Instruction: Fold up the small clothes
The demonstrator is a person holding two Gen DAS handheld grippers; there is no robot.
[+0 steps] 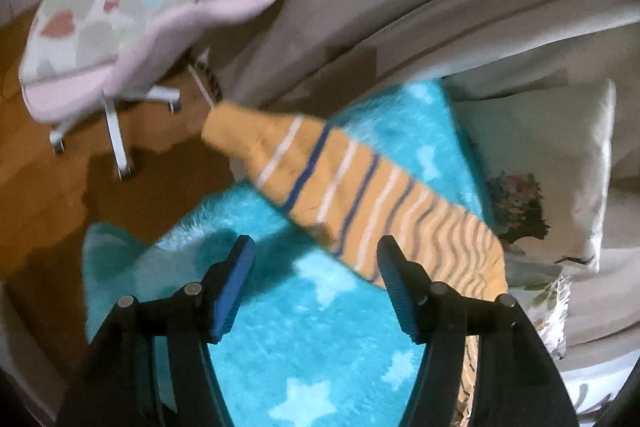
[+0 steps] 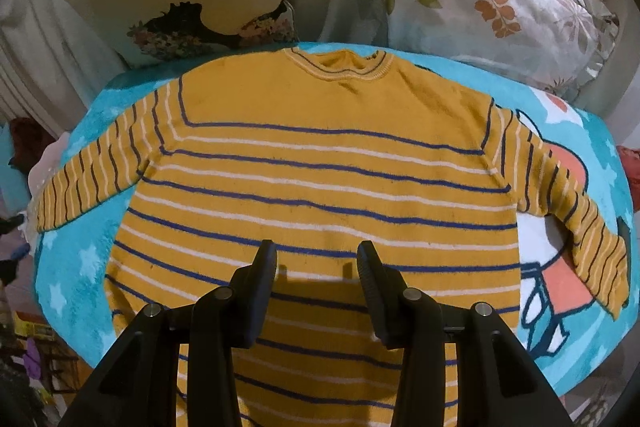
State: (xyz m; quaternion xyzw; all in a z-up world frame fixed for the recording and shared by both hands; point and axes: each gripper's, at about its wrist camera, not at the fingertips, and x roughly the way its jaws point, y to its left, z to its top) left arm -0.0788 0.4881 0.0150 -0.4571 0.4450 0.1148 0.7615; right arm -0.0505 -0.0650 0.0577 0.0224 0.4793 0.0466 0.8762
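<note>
Turquoise blanket (image 2: 76, 267) under striped sweater (image 2: 320, 167) — left tongs (image 1: 316, 243), right tongs (image 2: 317, 247) agape, empty.

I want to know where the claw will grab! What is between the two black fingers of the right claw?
In the right wrist view, the right gripper is open, with nothing held. Through the gap shows only the yellow knitted sweater with blue and white stripes, lying flat underneath.

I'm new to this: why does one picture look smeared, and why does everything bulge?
Left wrist view: motion blur smears the striped sleeve and pink chair. Right wrist view: sharp; the yellow sweater bulges from fisheye distortion, and the right gripper casts a shadow on it.
</note>
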